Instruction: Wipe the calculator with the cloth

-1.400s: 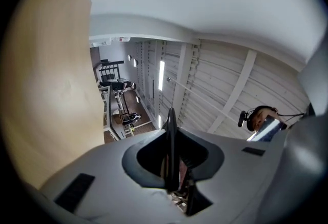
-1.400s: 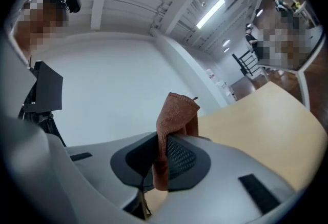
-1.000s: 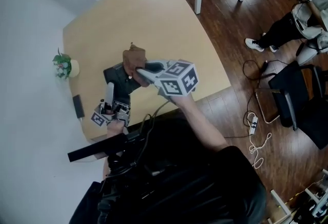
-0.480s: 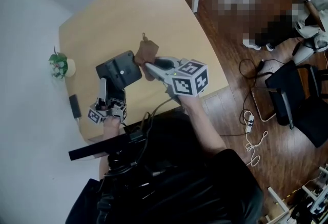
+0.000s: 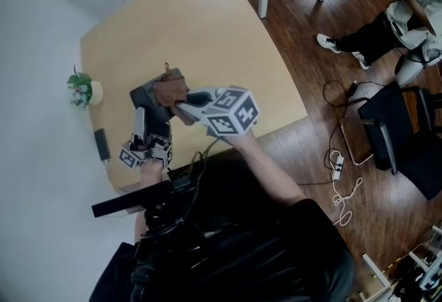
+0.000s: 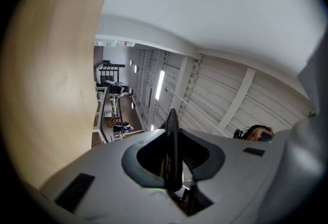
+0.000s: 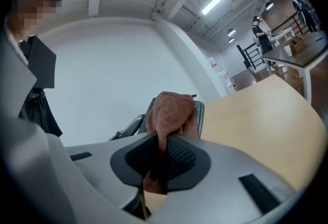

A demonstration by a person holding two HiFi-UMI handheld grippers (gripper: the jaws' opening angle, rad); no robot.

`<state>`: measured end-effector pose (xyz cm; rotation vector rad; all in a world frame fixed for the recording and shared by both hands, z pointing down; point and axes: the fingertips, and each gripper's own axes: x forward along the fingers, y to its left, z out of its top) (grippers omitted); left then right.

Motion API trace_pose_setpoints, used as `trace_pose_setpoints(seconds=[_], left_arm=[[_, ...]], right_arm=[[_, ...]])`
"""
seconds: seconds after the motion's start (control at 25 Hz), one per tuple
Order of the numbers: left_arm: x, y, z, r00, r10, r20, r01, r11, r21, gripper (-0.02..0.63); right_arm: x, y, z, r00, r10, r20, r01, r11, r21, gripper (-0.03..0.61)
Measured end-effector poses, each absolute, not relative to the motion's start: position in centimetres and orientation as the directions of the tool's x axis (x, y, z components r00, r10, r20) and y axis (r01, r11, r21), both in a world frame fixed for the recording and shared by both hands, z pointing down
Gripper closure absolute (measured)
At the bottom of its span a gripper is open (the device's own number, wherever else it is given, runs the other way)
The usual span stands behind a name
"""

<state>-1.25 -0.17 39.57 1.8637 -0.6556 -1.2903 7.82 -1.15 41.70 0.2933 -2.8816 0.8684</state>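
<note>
Gripping the calculator (image 5: 143,99) by its near edge over the table (image 5: 207,31), our left gripper (image 5: 150,122) is pressing on it, though its jaws have just been opening slightly. Our right gripper (image 7: 164,142) is pinching the brown cloth (image 7: 171,111), which is lying against the calculator's face. Farther away, a small plant (image 5: 83,88) is standing by the table edge.

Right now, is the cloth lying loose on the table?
No, the right gripper holds the cloth pinched between its jaws.
</note>
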Motion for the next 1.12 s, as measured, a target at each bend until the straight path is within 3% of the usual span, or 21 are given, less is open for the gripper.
trace_pose_setpoints(seconds=[0.36,0.52,0.72,0.84,1.12], left_arm=[[-3.1,-0.3,41.4,0.243,-0.805,-0.541,0.065,-0.543,0.837,0.546],[-3.8,-0.6,41.7,0.211,-0.820,-0.532,0.055,-0.534,0.844,0.546],[-2.6,-1.2,40.9,0.221,-0.813,-0.538,0.047,-0.543,0.839,0.546],[-1.4,-1.2,40.2,0.235,-0.800,-0.551,0.057,-0.555,0.830,0.547],[-1.5,-0.4,39.6,0.240,-0.781,-0.577,0.066,-0.580,0.812,0.538]], right_arm=[[14.2,-4.6,45.7,-0.913,-0.315,0.259,-0.407,0.729,-0.550,0.534],[13.6,-2.8,42.6,-0.944,-0.283,0.169,-0.328,0.765,-0.554,0.534],[8.0,2.0,39.0,-0.987,-0.116,0.109,-0.154,0.863,-0.481,0.532],[6.7,2.5,40.8,-0.979,-0.098,0.177,-0.169,0.875,-0.453,0.531],[10.8,-0.8,44.1,-0.955,-0.196,0.221,-0.287,0.796,-0.533,0.532]])
